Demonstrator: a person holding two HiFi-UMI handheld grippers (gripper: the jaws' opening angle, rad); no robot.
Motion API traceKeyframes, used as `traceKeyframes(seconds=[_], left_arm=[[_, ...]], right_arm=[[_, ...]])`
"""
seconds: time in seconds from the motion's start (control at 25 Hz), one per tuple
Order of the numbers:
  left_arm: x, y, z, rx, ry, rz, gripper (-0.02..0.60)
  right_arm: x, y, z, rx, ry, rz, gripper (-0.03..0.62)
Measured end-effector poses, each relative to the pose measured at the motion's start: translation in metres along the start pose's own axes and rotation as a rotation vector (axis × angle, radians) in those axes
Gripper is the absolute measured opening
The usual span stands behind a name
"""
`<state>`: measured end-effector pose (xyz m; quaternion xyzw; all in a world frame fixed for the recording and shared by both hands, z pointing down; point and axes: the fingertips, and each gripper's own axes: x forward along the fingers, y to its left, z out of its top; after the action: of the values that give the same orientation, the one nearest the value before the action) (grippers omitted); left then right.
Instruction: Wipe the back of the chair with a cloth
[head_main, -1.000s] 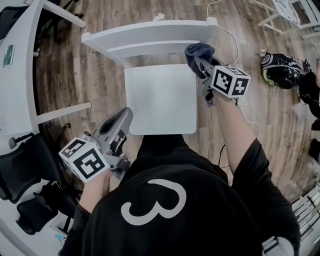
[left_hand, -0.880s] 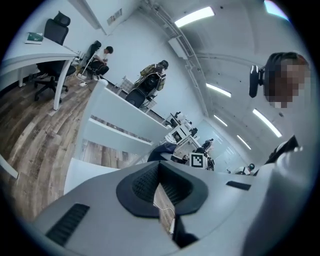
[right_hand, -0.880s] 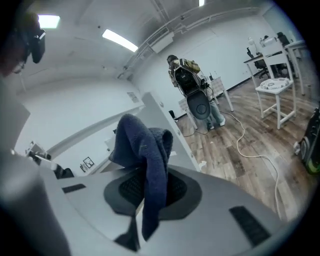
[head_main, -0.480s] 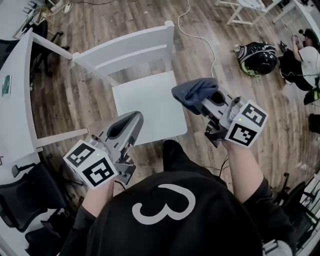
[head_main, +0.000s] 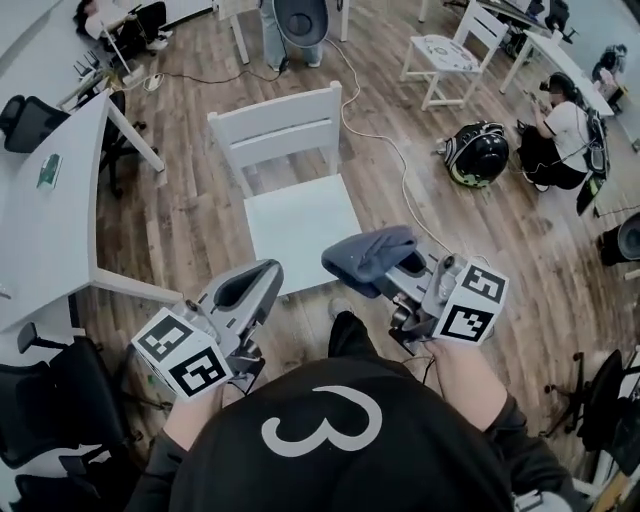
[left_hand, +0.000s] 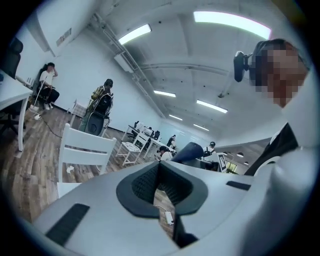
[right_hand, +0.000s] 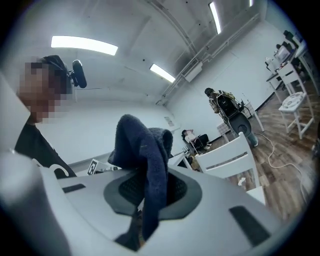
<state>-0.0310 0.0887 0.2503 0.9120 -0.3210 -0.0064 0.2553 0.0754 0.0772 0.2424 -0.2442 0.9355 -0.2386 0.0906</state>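
Clenches blue cloth (head_main: 368, 255) in right gripper (head_main: 392, 278), holds left gripper (head_main: 262, 276) closed, empty; risks dropping loosely draped cloth short of chair back (head_main: 278, 125).

Our right tool (right_hand: 149, 196) pinches a dark blue cloth (right_hand: 148, 155); a white chair (right_hand: 226, 159) stands beyond, to the right.

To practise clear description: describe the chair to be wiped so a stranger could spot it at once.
Find the long white table at the left. Just right of it stands a white chair, straight ahead of the cloth in the right gripper. The other white chair sits far back.
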Motion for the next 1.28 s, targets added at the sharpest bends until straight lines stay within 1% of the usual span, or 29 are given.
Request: traceKeyframes(seconds=[0.12,0.24,0.32,0.44,0.6,0.88,1.08,1.28], left_arm=[[-0.051,-0.032,0.005,0.037,-0.051,-0.002,0.012],[-0.093,-0.059,0.008,0.052,-0.091,0.0,0.012],[-0.113,-0.076,0.008,0.064,-0.109,0.001,0.014],[-0.128,-0.095,0.008,0.077,-0.13,-0.003,0.012],[-0.122,-0.113,0.011,0.079,-0.147,-0.007,0.013],[-0.099,-0.129,0.025,0.071,-0.164,-0.017,0.014],[-0.093,-0.126,0.035,0.076,-0.182,0.004,0.014],[-0.07,-0.142,0.039,0.078,-0.179,0.02,0.014]], right_arm=[[-0.005,0.059,-0.011,-0.004,-0.016,0.026,0.051],[-0.008,0.108,-0.02,-0.014,-0.012,0.045,0.051],[-0.012,0.131,-0.025,-0.004,-0.008,0.053,0.049],[-0.02,0.151,-0.027,0.005,-0.008,0.06,0.049],[-0.033,0.15,-0.017,0.009,-0.009,0.057,0.049],[-0.053,0.139,0.01,0.016,-0.024,0.047,0.049],[-0.051,0.132,0.026,-0.006,-0.03,0.067,0.049],[-0.069,0.118,0.044,0.01,-0.027,0.084,0.049]])
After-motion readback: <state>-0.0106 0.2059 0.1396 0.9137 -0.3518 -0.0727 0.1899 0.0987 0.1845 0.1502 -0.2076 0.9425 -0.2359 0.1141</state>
